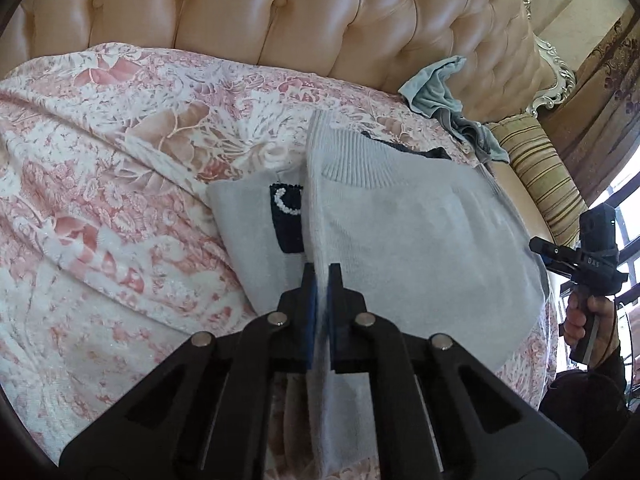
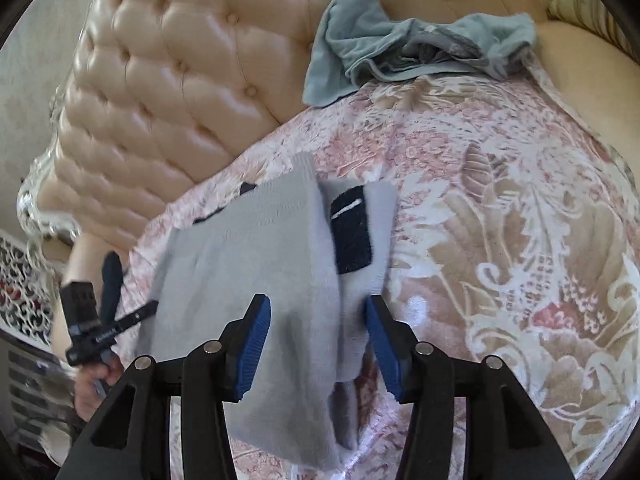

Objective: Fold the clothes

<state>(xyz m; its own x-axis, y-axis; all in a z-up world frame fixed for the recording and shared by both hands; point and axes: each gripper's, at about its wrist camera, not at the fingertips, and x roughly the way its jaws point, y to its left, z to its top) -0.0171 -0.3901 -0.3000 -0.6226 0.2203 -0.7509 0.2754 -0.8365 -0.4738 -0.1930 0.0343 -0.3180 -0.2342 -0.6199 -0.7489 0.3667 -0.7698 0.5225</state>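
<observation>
Left gripper (image 1: 322, 276): fingers clamped on grey sweater (image 1: 400, 232) edge, lifting the flap for a fold. Right gripper (image 2: 318, 320): fingers apart, cloth between, unpinched. Sweater lies on bed (image 1: 100, 160).

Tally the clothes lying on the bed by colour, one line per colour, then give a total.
Light grey: 1, the grey sweater
Blue-green: 1, the crumpled teal garment
Total: 2
</observation>
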